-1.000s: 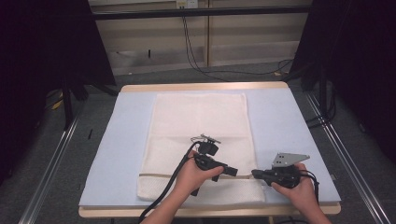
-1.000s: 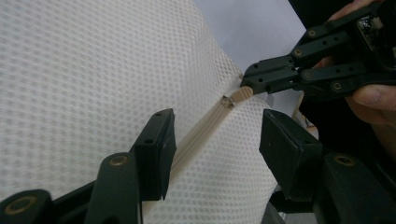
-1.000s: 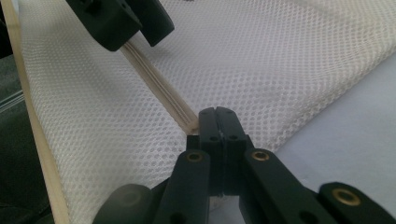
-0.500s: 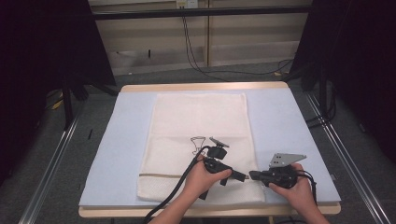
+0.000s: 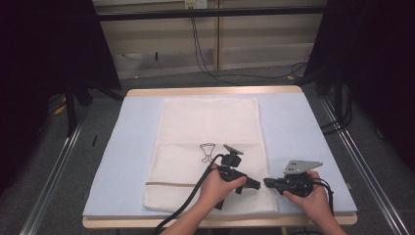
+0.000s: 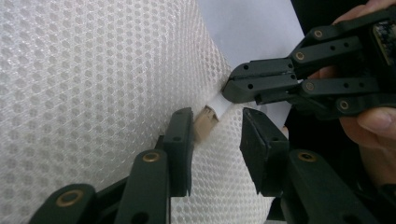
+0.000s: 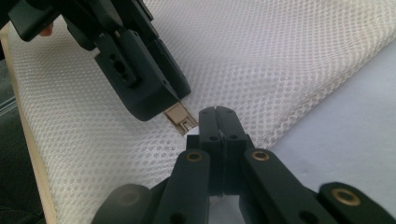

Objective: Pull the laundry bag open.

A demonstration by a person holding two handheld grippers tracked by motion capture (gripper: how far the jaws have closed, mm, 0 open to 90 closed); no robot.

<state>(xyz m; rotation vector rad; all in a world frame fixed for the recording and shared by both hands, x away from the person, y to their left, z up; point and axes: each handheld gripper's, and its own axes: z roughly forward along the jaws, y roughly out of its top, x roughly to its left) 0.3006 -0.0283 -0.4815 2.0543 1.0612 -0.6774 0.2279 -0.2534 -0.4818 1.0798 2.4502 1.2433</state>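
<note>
A white mesh bag (image 5: pixel 210 132) with a small black print lies flat on the pale blue mat (image 5: pixel 303 127). At the bag's near right corner, my left gripper (image 6: pixel 215 135) is open, and the tan zipper pull (image 6: pixel 205 125) sits between its jaws, close to the left one. My right gripper (image 6: pixel 231 91) is shut on a small white tab (image 6: pixel 219 103) at the end of the zipper. In the right gripper view the closed jaws of the right gripper (image 7: pixel 217 116) touch the tan zipper pull (image 7: pixel 181 117). The two grippers, left (image 5: pixel 257 185) and right (image 5: pixel 266 182), meet tip to tip.
The mat covers a wooden table (image 5: pixel 215 91) with metal rails on both sides. Black cables (image 5: pixel 205 54) run along the floor behind it. A cable trails from the left gripper over the table's near edge (image 5: pixel 122 223).
My left gripper has slid right along the bag's near end until it meets the right gripper at the corner. The right gripper has stayed almost still.
</note>
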